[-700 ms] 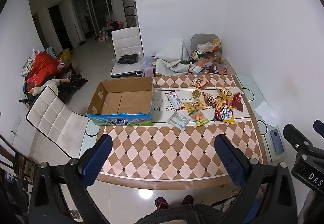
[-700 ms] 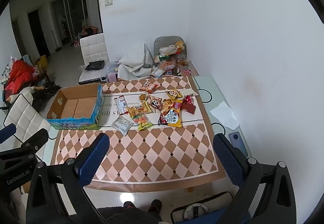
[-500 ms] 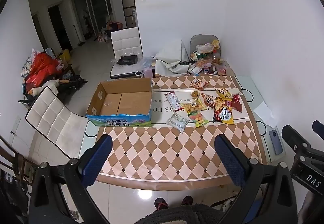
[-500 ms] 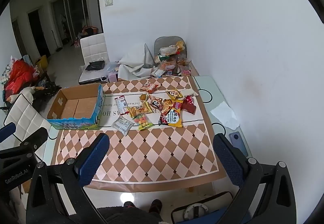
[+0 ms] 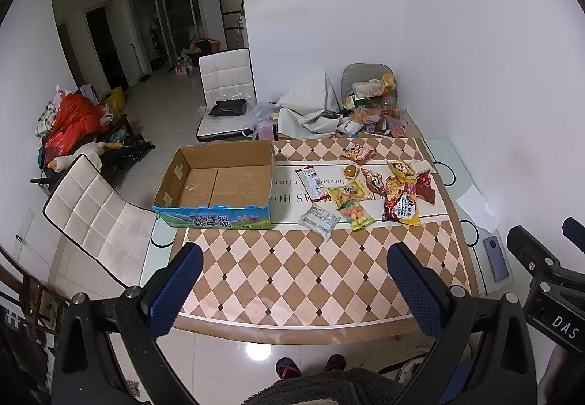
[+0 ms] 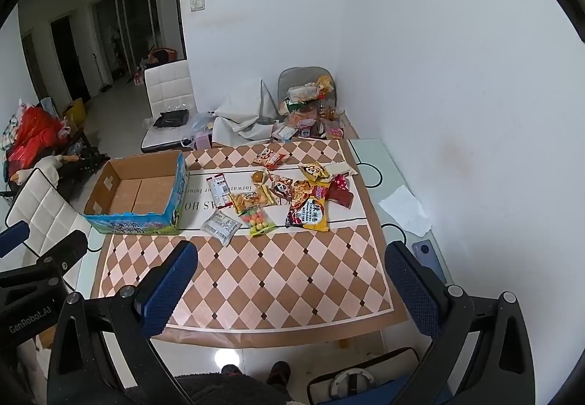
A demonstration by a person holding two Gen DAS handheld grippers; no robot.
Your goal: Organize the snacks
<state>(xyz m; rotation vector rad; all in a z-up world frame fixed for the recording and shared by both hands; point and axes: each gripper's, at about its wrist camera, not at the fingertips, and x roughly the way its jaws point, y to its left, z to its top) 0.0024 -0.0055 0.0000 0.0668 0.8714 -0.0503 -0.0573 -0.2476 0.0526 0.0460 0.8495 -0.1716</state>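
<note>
An open cardboard box [image 5: 219, 185] [image 6: 140, 192] with blue printed sides stands empty on the left of the checkered table [image 5: 310, 277] [image 6: 263, 277]. Several snack packets lie to its right: a large yellow-and-red bag [image 5: 402, 205] [image 6: 309, 209], a clear bag of coloured candy [image 5: 354, 214] [image 6: 257, 220], a white packet [image 5: 318, 220] [image 6: 221, 225] and a red-and-white bar [image 5: 310, 182] [image 6: 218, 189]. My left gripper [image 5: 294, 262] and my right gripper [image 6: 290, 262] both hover high above the table's near edge, open, nothing between their blue pads.
White chairs [image 5: 95, 211] [image 5: 226, 75] stand left of and behind the table. A heap of bags [image 5: 369, 101] sits on a grey chair at the far end. A phone [image 5: 495, 258] and white paper [image 5: 475, 207] lie by the right wall. The person's feet [image 5: 310, 366] show below.
Both grippers have drawn slightly back and up, so the table looks a little smaller. Their jaws stay wide. Nothing on the table has moved.
</note>
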